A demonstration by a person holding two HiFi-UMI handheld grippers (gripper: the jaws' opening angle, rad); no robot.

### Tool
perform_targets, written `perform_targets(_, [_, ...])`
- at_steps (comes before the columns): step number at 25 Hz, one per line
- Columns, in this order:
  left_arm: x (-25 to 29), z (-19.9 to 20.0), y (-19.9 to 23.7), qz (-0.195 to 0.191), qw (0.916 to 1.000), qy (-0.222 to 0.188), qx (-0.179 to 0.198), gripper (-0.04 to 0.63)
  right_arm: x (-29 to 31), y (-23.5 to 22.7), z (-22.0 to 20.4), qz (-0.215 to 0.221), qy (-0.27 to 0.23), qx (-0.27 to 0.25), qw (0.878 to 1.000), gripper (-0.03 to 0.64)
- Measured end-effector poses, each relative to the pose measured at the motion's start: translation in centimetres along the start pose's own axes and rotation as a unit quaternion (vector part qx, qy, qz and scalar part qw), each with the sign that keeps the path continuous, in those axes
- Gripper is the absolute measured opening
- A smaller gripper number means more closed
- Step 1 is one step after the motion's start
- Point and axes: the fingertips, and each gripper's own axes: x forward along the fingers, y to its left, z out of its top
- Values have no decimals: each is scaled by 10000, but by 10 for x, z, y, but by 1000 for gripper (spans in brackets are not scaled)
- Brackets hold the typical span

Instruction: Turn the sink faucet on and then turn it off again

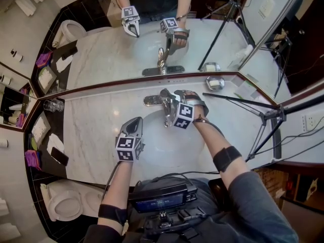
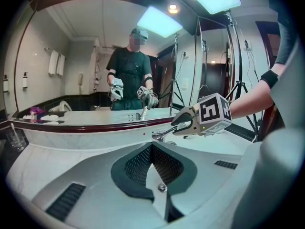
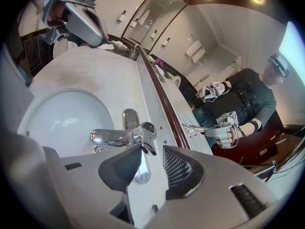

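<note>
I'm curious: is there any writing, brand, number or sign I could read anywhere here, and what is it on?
No words can be read anywhere.
Marker cubes: black-and-white square patterns, no letters.
Screen at the person's chest: lit blue, print too small to read.
Ledge behind the faucet: a red dot and a blue dot, no words.

The left tool (image 1: pixel 134 125) and right tool (image 1: pixel 168 99) are pale grey, each with a black-and-white marker cube (image 1: pixel 126 148). Black bands (image 1: pixel 226 158) wrap both forearms; the sleeves (image 1: pixel 263 206) are dark.
</note>
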Motion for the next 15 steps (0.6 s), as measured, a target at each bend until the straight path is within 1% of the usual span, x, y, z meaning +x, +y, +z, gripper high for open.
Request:
perform_targets(3, [0,3,0,-4,10000,-26,22,0,-10,-1,-5,-89,-35,153,9998,169])
perform_targets(7, [-2,5,-1,-3,10000,-65,4,0,-31,-8,-6,-210,-209,511,9983,167])
perform_targets(12, [-3,11,-2,-21,9999,-128,13,0,-51,-13,-12,-369,-361,1040,9932,75])
perform_targets(15, [-4,11,-2,-13,9999,-147,-10,0,-62,-14,-18,-478,-487,1466,9868,34])
